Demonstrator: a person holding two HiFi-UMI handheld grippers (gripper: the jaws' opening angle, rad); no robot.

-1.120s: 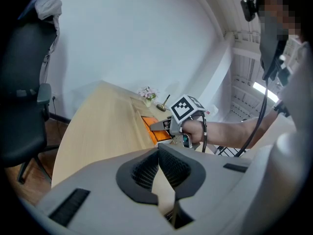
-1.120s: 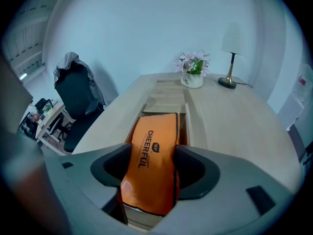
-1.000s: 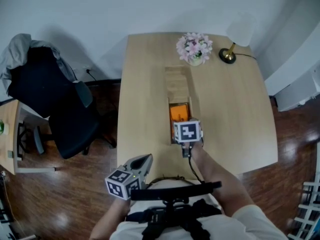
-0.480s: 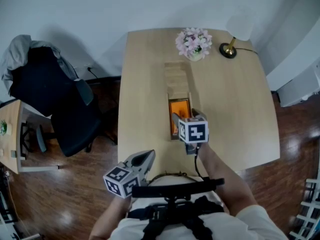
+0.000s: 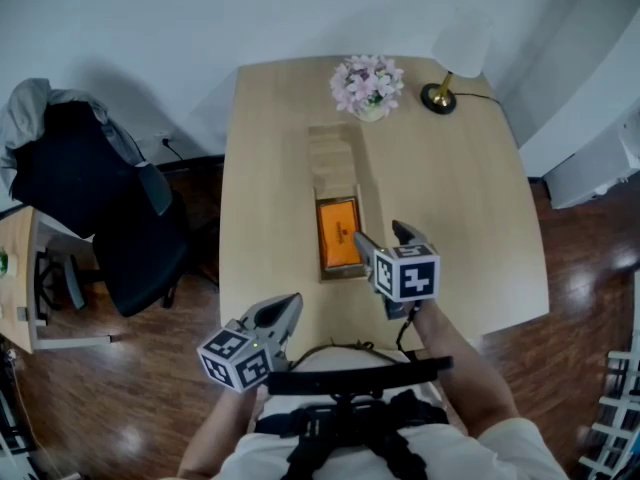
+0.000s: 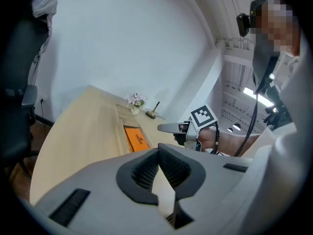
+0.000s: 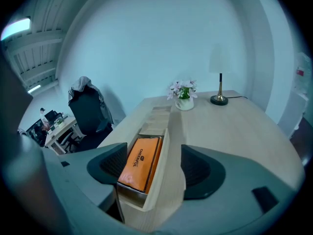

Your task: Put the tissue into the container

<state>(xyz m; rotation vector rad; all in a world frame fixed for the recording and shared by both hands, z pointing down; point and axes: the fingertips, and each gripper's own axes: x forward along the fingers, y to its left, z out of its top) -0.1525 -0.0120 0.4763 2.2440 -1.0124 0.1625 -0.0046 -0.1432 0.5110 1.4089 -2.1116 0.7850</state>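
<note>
An orange tissue pack (image 5: 338, 233) lies inside the near end of a long wooden container (image 5: 322, 266) on the table; the container's sliding lid (image 5: 333, 153) is pushed toward the far end. My right gripper (image 5: 380, 236) hovers just right of the container's near end, jaws open and empty. In the right gripper view the pack (image 7: 140, 163) and the container wall (image 7: 165, 155) sit ahead between the spread pads, untouched. My left gripper (image 5: 285, 310) hangs shut and empty off the table's near edge; its pads (image 6: 146, 168) meet. From there I see the pack (image 6: 137, 138) and the right gripper (image 6: 171, 128).
A vase of pink flowers (image 5: 367, 83) and a brass lamp (image 5: 445, 63) stand at the table's far end. A dark office chair (image 5: 90, 198) with a grey garment is left of the table, and a small side desk (image 5: 20, 278) sits at the far left.
My right gripper has drawn back from over the container toward me and to the right, leaving the orange pack lying in the box. The left gripper has barely moved.
</note>
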